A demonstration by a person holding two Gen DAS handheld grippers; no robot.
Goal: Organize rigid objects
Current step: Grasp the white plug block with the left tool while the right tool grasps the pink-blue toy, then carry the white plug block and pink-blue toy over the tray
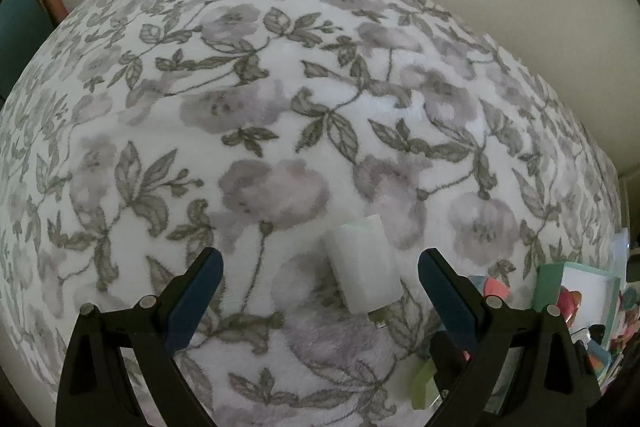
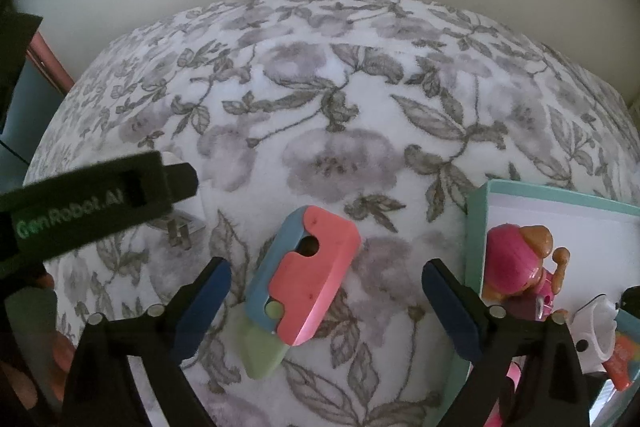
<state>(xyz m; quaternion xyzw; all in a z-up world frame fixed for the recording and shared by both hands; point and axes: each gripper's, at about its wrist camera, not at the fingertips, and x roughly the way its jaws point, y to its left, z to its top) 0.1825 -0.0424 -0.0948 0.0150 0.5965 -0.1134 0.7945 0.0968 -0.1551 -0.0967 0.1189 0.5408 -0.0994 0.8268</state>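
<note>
One teal box [image 2: 476, 227] beside pink toy [image 2: 308, 267].

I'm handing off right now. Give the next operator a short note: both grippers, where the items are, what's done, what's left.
Left gripper: jaws open, over the white block on the floral blanket, not gripping.
Right gripper: jaws open either side of the pink-blue-green toy, pads not touching it.
Teal box on the right holds the pink figurine.
Done: figurine boxed.
Left: probably box the toy and the block.
</note>
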